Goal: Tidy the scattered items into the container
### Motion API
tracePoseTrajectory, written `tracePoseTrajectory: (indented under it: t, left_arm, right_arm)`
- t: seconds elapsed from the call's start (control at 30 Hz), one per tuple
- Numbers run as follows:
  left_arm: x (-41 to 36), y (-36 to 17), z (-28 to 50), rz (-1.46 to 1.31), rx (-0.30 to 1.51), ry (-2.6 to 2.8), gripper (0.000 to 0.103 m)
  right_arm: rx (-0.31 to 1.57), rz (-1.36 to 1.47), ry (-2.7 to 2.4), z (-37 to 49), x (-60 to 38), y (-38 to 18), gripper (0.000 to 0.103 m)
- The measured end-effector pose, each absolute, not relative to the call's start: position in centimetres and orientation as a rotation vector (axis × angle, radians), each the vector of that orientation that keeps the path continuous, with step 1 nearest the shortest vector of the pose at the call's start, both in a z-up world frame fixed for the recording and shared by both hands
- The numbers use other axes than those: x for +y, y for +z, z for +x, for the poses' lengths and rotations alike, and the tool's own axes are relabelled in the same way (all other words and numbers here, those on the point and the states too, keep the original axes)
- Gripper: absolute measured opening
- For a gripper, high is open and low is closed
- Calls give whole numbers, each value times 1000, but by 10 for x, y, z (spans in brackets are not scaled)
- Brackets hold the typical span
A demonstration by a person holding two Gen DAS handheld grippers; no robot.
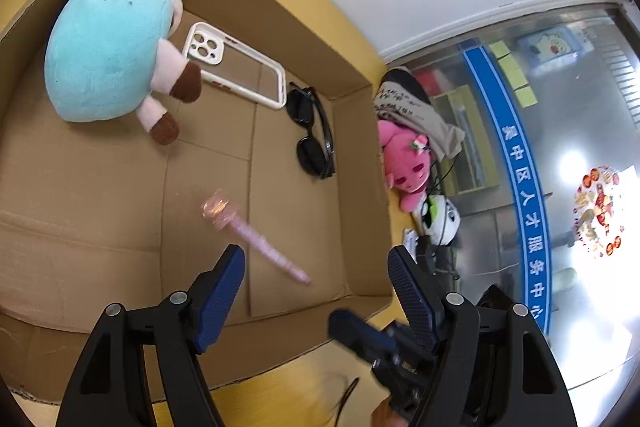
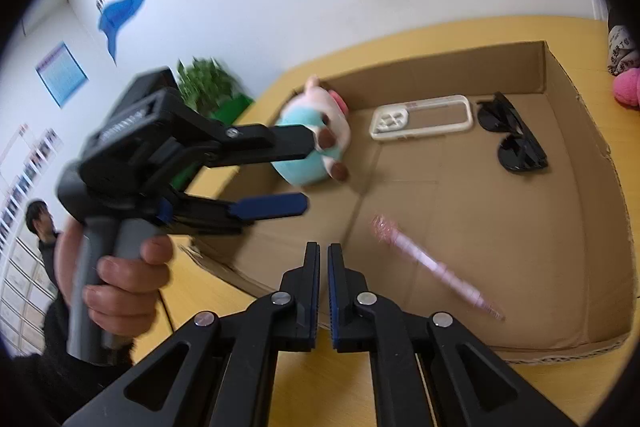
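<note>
The cardboard box [image 1: 352,83] holds the plush toy [image 1: 108,43] at far left, the phone case [image 1: 240,67], the sunglasses [image 1: 314,131] at right and the pink pen [image 1: 256,239] near. The left gripper [image 1: 316,279] is wide open and empty over the pen, so the drop seems done. The right gripper [image 2: 324,267] is closed and empty. Next, I think, comes a search for remaining items.

We see the pink pen [image 1: 256,239] only as a smear, its sparkly top without detail. The plush pig [image 2: 316,135] is partly covered by the left gripper [image 2: 306,171] in the right wrist view. At the frame's edge the pink plush doll [image 2: 626,89] is cut off. The wall posters' [image 2: 62,74] writing is too small for us to read.
</note>
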State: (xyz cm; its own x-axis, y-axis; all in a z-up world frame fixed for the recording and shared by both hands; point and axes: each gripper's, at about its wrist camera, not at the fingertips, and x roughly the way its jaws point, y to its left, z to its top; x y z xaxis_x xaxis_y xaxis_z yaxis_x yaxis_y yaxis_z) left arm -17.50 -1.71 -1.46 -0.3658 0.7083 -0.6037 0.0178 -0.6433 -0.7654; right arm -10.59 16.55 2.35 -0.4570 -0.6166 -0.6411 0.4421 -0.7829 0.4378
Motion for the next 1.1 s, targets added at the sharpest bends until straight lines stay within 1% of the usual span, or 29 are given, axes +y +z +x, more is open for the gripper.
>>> tracePoseTrajectory:
  t: [0.03,0.07,0.1,0.13,0.17,0.2,0.27,0.3,0.37,0.4,0.43,0.5,0.57,0.67,0.73,0.8,0.93,1.0,1.03,1.1]
  left_arm:
    - [-17,-17,-176,-1431,-963,2058,78]
    - [-18,-19,-176,-1451,-955,2062,78]
    - [-18,-21,-178,-1473,-948,2069,78]
    - [-19,-22,-179,-1488,-942,2074,78]
    - [-19,-24,-180,-1501,-936,2075,78]
    - [-20,-27,-182,-1518,-935,2067,78]
    - [-20,-31,-185,-1547,-937,2056,78]
    - [-19,-32,-188,-1564,-930,2053,78]
    - [-15,-35,-192,-1586,-919,2046,78]
    - [-14,-36,-195,-1593,-922,2039,78]
    - [-12,-38,-197,-1598,-929,2033,78]
    - [-8,-41,-203,-1615,-943,2023,78]
    - [-2,-45,-208,-1633,-936,2010,78]
    - [8,-53,-218,-1660,-930,1982,78]
    - [15,-58,-225,-1670,-930,1964,78]
    - [22,-62,-232,-1681,-930,1945,78]
    - [29,-66,-242,-1678,-944,1913,76]
    - [31,-62,-245,-1657,-931,1921,69]
    - [32,-60,-247,-1642,-926,1926,64]
    - [31,-58,-250,-1631,-922,1916,46]
  right_arm:
    - [-214,1114,-2255,-108,165,24,5]
    - [-125,1126,-2274,-111,163,26,12]
    - [-37,1131,-2295,-114,161,28,24]
    - [46,1130,-2313,-117,160,31,31]
    - [139,1132,-2317,-121,157,34,46]
    - [252,1143,-2310,-127,154,35,55]
    - [426,1190,-2275,-141,151,29,58]
    - [503,1234,-2246,-151,150,21,58]
    - [597,1338,-2178,-172,150,1,58]
    - [629,1394,-2133,-182,149,-10,56]
    - [658,1440,-2091,-189,149,-21,51]
    - [714,1514,-2011,-197,144,-41,22]
    - [735,1552,-1951,-197,140,-56,11]
    - [700,1568,-1952,-196,141,-57,9]
    - [630,1565,-1979,-196,146,-57,9]
    - [486,1559,-1997,-195,153,-55,9]
    - [132,1459,-2044,-189,169,-41,9]
    - [31,1402,-2050,-182,170,-33,9]
    - [14,1379,-2062,-178,168,-29,9]
    - [-24,1346,-2055,-175,165,-24,9]
